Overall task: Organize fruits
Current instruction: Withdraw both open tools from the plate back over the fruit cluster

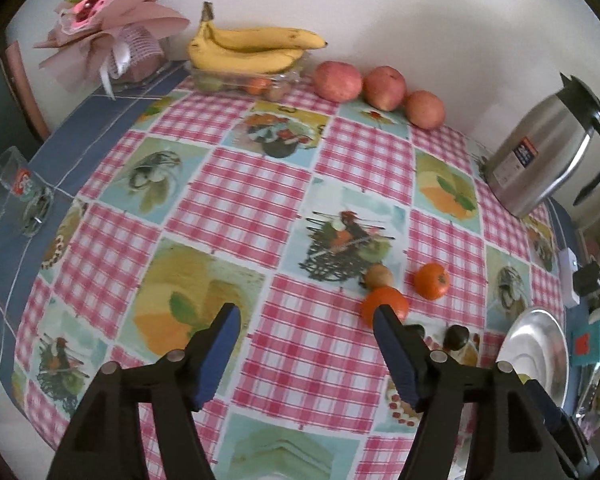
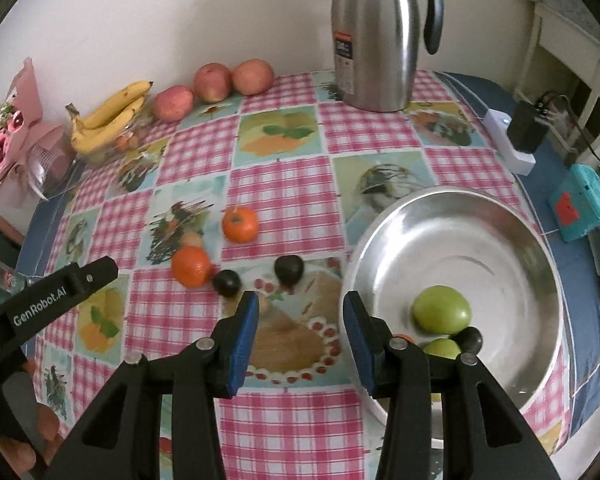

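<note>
Left gripper [image 1: 304, 312]: tilted steeply down, jaws apart, nothing between the pads.
Left gripper body, right wrist view: black arm entering from the left edge, angled up to the right.
Right gripper [image 2: 302, 300]: tilted steeply down, jaws apart with a narrower gap, nothing between the pads.
Hand [image 2: 24, 440]: fingers visible at lower left, wrapped on the left gripper's handle.

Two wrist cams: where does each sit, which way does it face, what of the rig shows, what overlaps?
Left wrist: on the left hand-held gripper, tilted down at the tablecloth; its open fingers show.
Right wrist: on the right hand-held gripper, tilted down beside the bowl; its open fingers, the left gripper and a hand show.
Shared: oranges, bananas, apples, jug.
</note>
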The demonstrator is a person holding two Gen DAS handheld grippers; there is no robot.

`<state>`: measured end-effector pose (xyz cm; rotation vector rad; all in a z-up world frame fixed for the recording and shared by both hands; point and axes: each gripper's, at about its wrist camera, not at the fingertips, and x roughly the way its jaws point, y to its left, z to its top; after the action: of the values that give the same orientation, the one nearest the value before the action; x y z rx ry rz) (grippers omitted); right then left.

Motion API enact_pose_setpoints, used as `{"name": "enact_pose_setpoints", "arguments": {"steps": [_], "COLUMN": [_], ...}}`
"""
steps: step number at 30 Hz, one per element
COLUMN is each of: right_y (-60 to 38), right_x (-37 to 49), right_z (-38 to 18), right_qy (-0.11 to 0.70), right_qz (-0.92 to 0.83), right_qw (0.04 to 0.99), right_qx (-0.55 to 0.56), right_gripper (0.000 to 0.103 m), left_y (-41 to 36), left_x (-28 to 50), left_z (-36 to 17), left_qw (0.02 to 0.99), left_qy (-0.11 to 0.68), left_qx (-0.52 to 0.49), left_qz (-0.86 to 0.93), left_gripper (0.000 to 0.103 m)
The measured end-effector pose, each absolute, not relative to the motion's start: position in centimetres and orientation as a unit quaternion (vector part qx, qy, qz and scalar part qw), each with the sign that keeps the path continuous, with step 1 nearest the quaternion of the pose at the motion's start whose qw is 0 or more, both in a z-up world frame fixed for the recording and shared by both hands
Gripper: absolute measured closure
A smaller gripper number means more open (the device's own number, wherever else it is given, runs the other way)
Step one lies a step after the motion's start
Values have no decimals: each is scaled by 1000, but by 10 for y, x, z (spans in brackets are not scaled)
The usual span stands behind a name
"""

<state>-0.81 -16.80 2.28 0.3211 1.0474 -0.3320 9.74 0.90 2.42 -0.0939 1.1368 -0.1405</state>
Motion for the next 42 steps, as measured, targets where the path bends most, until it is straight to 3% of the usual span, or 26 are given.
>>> {"name": "enact_pose_setpoints", "arguments": {"steps": [2,3,5,6,10,14,42], "right_y": [-169,-169,-170,-171,-175,-175,-161], "right_x": [-8,-8,-7,-7,-8,-8,4], "right_z": [21,20,18,17,13,10,9], "right_qy": [498,500,502,503,509,510,487], "right_qz": [-160,-164,-171,-174,-184,-189,-161], "right_qw": [839,837,835,834,828,828,851], "right_qx": [152,151,148,147,147,137,113], "right_gripper": [56,51,31,30,29,13,10], "left_y": [11,12,11,11,9,9,3], "left_x": [98,98,98,98,97,97,102], "left_z": [23,23,22,22,23,21,43], "left_qw": [839,840,842,843,848,848,884], "left_qy": [538,538,535,533,526,527,460], "left_qx": [-46,-46,-42,-40,-31,-30,-29], "left_qz": [-63,-61,-57,-56,-55,-54,-70], "left_gripper": [26,20,10,5,0,0,0]}}
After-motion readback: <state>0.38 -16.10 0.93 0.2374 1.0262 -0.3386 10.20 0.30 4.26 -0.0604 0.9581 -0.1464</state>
